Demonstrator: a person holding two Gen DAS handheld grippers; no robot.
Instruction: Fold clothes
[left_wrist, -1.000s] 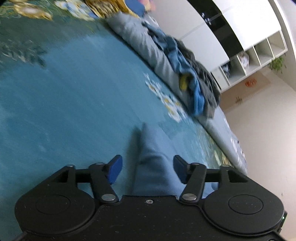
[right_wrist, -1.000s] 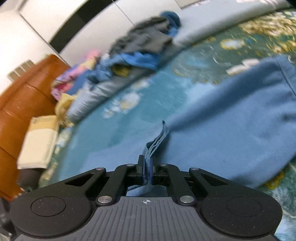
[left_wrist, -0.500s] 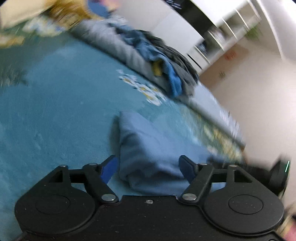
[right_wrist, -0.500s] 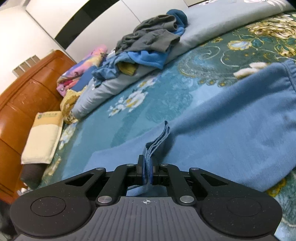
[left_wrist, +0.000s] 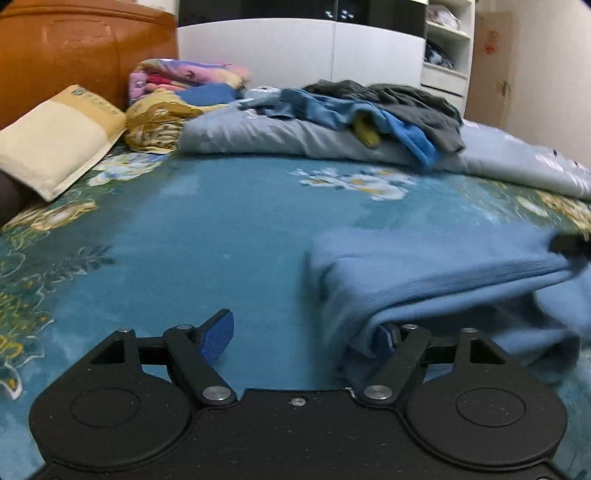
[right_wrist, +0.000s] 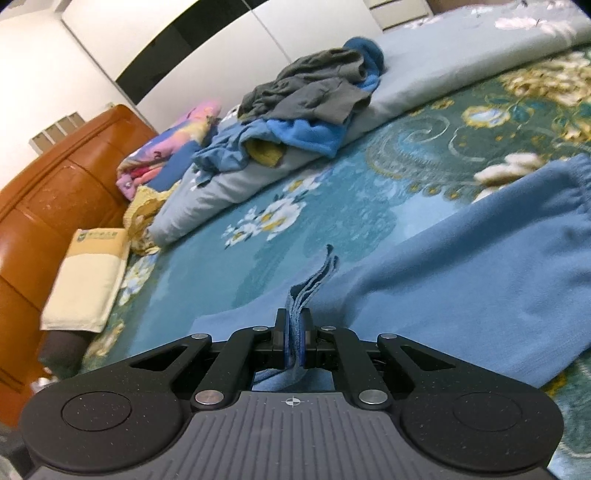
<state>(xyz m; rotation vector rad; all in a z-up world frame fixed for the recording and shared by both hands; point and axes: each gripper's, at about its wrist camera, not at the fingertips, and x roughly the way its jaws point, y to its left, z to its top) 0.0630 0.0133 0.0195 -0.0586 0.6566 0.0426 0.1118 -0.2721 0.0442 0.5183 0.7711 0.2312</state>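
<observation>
Lying on bed: blue garment (left_wrist: 443, 280), folded, toward the near right of the bed (left_wrist: 221, 229)
Left gripper (left_wrist: 301, 334): fingers spread; right pad tucked under garment's fold
Right gripper (right_wrist: 293, 341): clamped on garment's bunched edge

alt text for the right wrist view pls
The right gripper is shut on a bunched edge of the light blue garment, which lies across a teal floral bedspread. Behind it, a pile of clothes sits on a grey quilt.

Pillow (left_wrist: 55, 136) against wooden headboard (left_wrist: 81, 55)
</observation>
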